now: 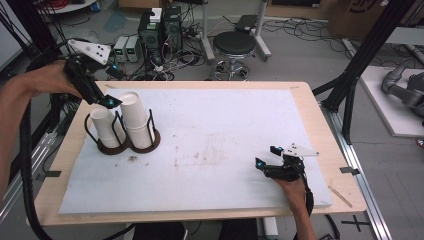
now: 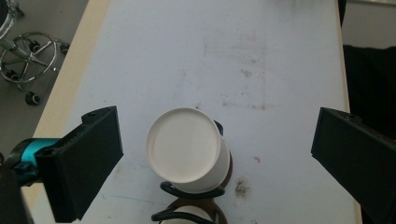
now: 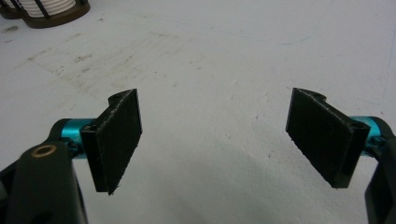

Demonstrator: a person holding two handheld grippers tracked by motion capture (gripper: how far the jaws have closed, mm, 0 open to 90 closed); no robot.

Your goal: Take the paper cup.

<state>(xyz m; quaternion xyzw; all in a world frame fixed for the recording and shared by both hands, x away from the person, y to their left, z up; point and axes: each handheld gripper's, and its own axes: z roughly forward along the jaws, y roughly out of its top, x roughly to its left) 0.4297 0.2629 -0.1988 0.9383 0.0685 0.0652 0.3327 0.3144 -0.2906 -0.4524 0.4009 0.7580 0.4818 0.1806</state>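
Left tool [image 2: 212,154]: jaws spread wide, gripping nothing, poised above the inverted white cup [image 2: 187,148]. Cup: seated in dark wire holder [image 1: 129,137], between the jaws. Right tool [image 3: 215,140]: open, empty, well apart from holder, low over the worktop [image 1: 225,145].

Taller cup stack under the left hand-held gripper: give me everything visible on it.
The taller cup stack is white, paper-looking cups nested upside down, flat base up, ribbed with rims near the bottom. It stands upright in the right ring of a dark wire holder on the white mat, beside a shorter cup. The left hand-held gripper hangs above it, jaws wide open either side, not touching.
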